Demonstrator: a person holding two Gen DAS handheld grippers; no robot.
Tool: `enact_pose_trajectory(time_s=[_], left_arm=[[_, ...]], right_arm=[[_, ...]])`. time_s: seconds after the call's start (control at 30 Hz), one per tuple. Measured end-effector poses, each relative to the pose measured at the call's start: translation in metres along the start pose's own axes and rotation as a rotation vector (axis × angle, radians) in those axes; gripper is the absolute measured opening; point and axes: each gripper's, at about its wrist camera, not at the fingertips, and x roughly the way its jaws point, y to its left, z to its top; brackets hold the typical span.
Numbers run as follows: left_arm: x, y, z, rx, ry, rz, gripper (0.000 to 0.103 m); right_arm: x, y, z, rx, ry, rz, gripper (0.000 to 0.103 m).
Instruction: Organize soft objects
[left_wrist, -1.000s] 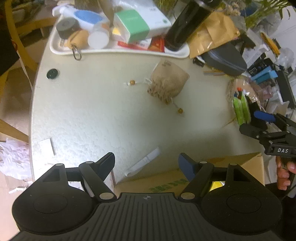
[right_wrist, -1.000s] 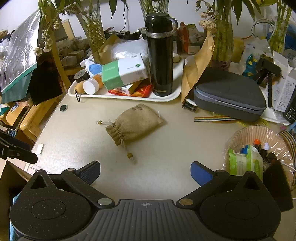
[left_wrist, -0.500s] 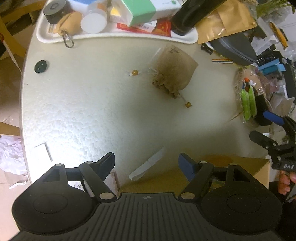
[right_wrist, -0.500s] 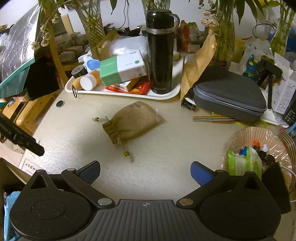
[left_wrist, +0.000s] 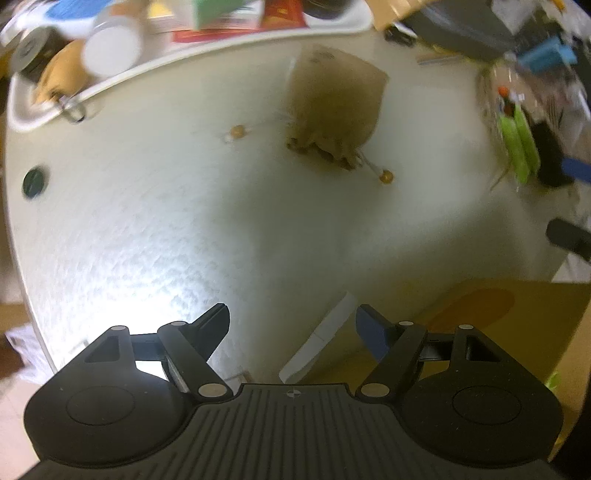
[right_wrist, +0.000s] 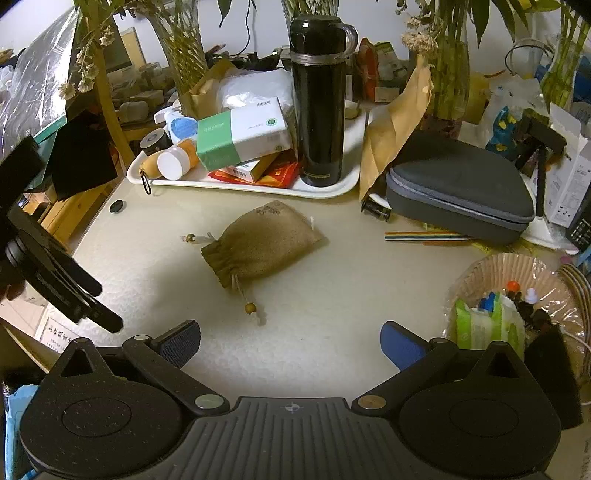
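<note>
Both grippers (left_wrist: 290, 325) (right_wrist: 290, 341) gape (empty); pouch (right_wrist: 260, 243) lies well ahead.

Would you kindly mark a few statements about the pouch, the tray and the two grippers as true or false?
1. The brown drawstring cloth pouch lies on the pale table. True.
2. The tall black flask stands on the white tray. True.
3. The left gripper grips the pouch. False: its jaws are open and empty.
4. The pouch sits inside the tray. False: it lies in front of it.
5. The right gripper is open. True.
</note>
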Motion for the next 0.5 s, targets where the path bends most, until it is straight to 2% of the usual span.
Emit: enact_pose_trajectory(time_s=[0.2,0.37,0.5], left_arm=[[0.012,-0.015,0.012,0.09,0.025,0.025,0.075],[0.025,-0.02,0.018,0.115,0.072,0.019,0.074],[0.024,-0.021,0.022,0.127,0.07,0.01,0.074]], right_arm=[[0.0,-0.001,0.001,0.003,-0.002,0.008,0.103],[0.001,-0.002,0.002,0.007,-0.004,0.011,0.103],[0.001,0.0,0.004,0.002,-0.004,0.018,0.103]])
